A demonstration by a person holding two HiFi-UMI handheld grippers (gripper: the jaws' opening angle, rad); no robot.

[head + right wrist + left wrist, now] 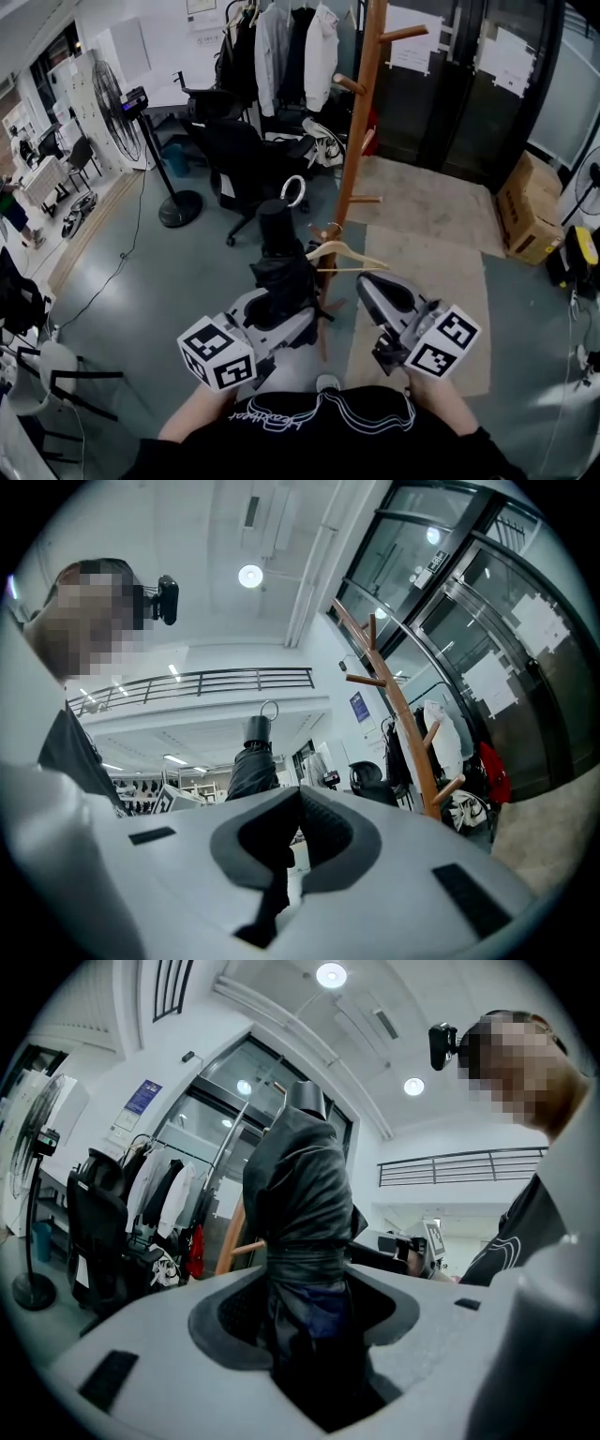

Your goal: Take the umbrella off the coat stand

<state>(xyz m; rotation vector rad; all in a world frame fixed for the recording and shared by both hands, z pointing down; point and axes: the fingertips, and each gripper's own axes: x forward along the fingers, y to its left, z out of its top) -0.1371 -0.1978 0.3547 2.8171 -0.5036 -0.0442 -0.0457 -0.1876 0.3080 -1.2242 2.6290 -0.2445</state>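
The left gripper (305,1286) is squeezed tight on the black umbrella (277,246), low on its folded cloth. The umbrella stands up straight with its loop on top. It is just left of the pole of the stand (359,122), close to a wooden hanger (345,253) low on the stand. The right gripper (298,803) is closed with nothing in it. It sits beside the left one. Farther back are a black chair (239,155), a fan (127,112) and hanging coats (281,47).

black top (323,439) with white lettering; grey left gripper (309,1312), right gripper (294,844)
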